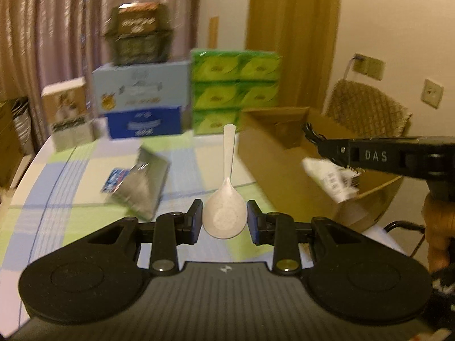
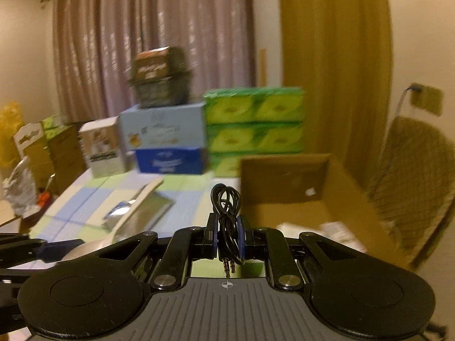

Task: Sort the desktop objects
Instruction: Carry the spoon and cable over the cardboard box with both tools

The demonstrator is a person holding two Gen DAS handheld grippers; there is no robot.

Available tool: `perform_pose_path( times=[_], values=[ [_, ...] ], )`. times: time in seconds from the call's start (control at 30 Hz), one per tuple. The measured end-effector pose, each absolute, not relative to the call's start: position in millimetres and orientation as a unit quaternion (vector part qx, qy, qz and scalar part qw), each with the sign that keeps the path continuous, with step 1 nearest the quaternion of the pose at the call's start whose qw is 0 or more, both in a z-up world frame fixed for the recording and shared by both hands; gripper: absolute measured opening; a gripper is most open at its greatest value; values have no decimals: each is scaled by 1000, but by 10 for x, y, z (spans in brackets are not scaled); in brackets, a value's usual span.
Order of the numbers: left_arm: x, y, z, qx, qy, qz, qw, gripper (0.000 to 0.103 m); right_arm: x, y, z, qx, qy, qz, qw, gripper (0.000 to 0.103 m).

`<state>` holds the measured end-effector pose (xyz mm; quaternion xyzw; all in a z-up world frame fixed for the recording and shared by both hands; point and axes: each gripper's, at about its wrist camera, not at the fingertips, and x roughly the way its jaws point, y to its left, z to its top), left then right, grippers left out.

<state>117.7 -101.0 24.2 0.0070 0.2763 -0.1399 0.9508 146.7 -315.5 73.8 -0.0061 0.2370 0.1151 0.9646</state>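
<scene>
A: Nearest to us, the left gripper (image 1: 224, 221) has its 2 pads pressed against the bowl of a pale speckled spoon (image 1: 224, 216), handle pointing up and away. We hold it clear above the table (image 1: 71, 176).

B: And the right gripper (image 2: 227, 238) is closed tight on a coiled black audio cable (image 2: 226, 218). Its loop sticks up past the pads, and 2 gold plugs hang below them. In the left wrist view we see that same gripper from the side, though only a dark bristly end shows at its tip, too blurred for us to read as cable.

A: There is also a white labelled thing (image 1: 331, 180) just under it. We cannot tell whether it hangs from the gripper or lies in the cardboard box (image 1: 284, 153).

B: Agreed. The box sits open on the right side of the table, with pale items inside that we cannot make out.

A: On the checked green and blue tablecloth (image 1: 93, 156) lie a silver foil pouch (image 1: 142, 184) and a small blue packet (image 1: 115, 180) touching it, both smeared by motion.

B: Farther back stand stacked cartons: a dark blue box (image 1: 145, 123), a light blue box (image 1: 142, 88) on it, and a dark tub (image 1: 139, 34) on top. Green tissue packs (image 1: 236, 91) stand beside them.

A: Behind everything hang curtains (image 1: 57, 22), and a woven chair (image 1: 366, 110) is partly cut off by the box.
</scene>
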Motion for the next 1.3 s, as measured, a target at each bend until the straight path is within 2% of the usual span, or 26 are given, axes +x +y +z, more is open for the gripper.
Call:
perform_pose_path(
  times=[0.27,0.67,0.93,0.97,1.0,1.3],
  values=[
    [1382,-1717,431,12,266,-193,944,28,1613,-3830,760,-7,241,73,968,10],
    [1790,-2391,332,30,275,-228,933,28,1850,-4311,512,12,265,56,963,10],
    [2040,-2563,160,34,282,-235,929,28,2000,-4380,392,17,274,53,960,10],
    [2073,-2563,128,33,283,-235,929,34,2001,-4382,380,18,276,53,960,10],
    [2092,-2544,115,32,283,-232,930,35,2000,-4380,371,18,276,54,959,10],
    [1998,-2217,118,19,285,-210,935,35,1996,-4338,321,22,283,60,957,10]
  ],
)
